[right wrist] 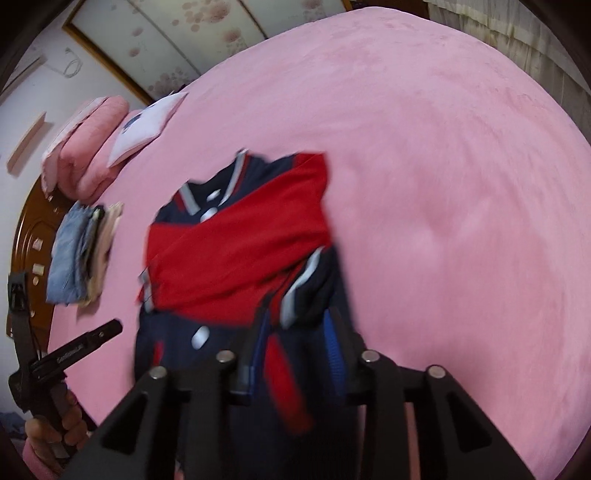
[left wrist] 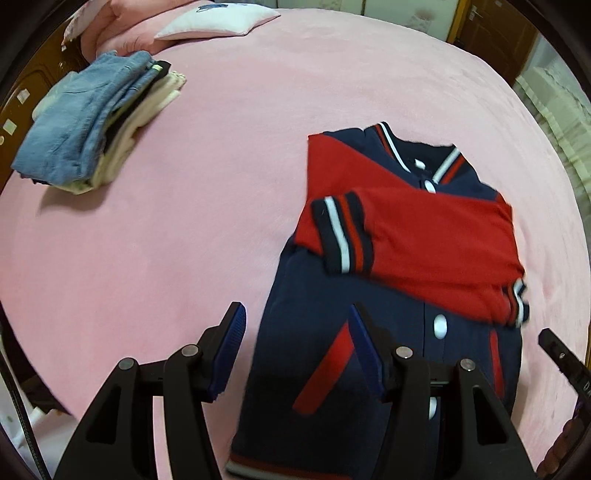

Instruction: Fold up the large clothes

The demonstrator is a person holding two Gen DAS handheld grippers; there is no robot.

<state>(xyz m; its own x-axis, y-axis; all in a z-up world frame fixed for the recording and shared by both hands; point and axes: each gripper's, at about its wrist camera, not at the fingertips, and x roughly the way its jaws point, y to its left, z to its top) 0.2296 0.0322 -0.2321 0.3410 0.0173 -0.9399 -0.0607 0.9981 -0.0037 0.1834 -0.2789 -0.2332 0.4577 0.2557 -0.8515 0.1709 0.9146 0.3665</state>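
Observation:
A navy and red varsity jacket (left wrist: 388, 280) lies face up on the pink bed, both red sleeves folded across its chest. My left gripper (left wrist: 295, 325) is open and empty, hovering over the jacket's lower left edge. In the right wrist view the jacket (right wrist: 236, 254) is blurred. My right gripper (right wrist: 295, 325) is open just above the striped cuff (right wrist: 306, 288) of the upper sleeve, on the jacket's right side, holding nothing. The right gripper's tip also shows at the left wrist view's right edge (left wrist: 557, 350).
A stack of folded clothes (left wrist: 92, 122), denim on top, sits at the far left of the pink bed (left wrist: 221, 155). Pink and white pillows (left wrist: 218, 18) lie at the head. The wooden headboard (right wrist: 33, 236) and the left gripper in a hand (right wrist: 70, 354) show on the left.

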